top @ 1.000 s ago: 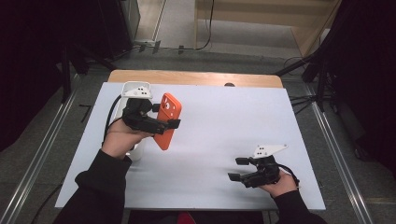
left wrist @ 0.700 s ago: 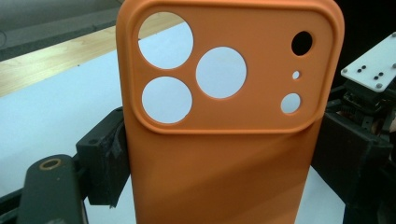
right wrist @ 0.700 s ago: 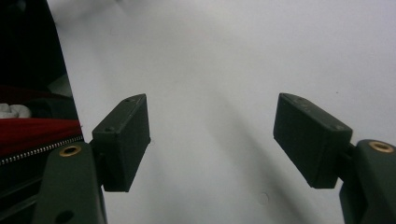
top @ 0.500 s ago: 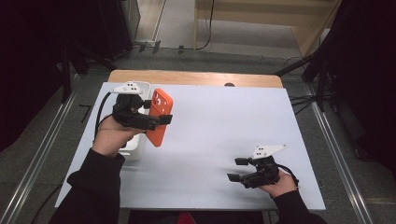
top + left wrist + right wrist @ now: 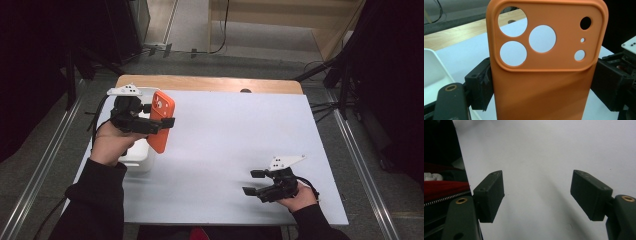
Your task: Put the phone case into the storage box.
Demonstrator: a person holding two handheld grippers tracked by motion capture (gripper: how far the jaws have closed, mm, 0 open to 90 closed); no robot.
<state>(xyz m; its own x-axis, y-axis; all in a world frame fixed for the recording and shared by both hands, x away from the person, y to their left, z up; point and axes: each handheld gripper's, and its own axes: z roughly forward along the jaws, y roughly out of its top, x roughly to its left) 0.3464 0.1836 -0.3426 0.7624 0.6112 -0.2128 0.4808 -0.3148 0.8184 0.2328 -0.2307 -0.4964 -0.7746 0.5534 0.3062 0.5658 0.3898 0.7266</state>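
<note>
Holding: left gripper [image 5: 159, 121] clamps the orange case [image 5: 161, 128], one jaw on each long side.
Case: upright, camera cutouts at the top, lifted above the table's [image 5: 225, 145] left edge, toward the far-left corner.
Tray: a white tray [image 5: 140, 159] sits on the table just below the left hand [image 5: 111, 146].
Right gripper: [image 5: 252, 182] near the front-right corner, low over the table, jaws spread wide with nothing between them.
</note>
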